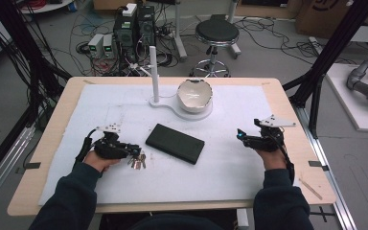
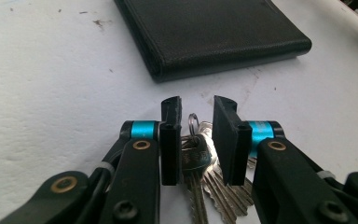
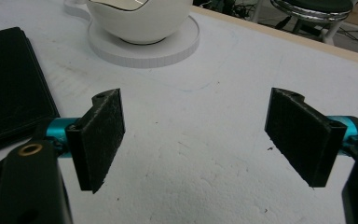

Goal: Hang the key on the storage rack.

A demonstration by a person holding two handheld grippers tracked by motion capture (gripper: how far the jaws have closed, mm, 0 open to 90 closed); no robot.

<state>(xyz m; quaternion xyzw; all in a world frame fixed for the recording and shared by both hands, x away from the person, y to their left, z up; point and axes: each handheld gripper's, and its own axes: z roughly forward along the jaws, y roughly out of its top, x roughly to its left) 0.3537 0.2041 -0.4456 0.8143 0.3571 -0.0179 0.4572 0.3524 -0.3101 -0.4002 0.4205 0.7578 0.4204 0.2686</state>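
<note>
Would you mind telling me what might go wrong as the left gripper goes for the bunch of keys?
1. The left gripper straddles the silver metal keys on a ring without clamping them; its jaws may catch just the ring, so the fanned keys could swing or slip.
2. The black leather wallet lies just ahead; pushing forward might nudge it.
3. The keys lie flat on the white foam board, so the jaws may scrape it.

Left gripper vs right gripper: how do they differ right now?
The left gripper has its jaws narrowly apart astride the bunch of metal keys; the right gripper has its jaws wide apart over bare white table mat. Both sit low at the mat, flanking the black leather wallet.
</note>
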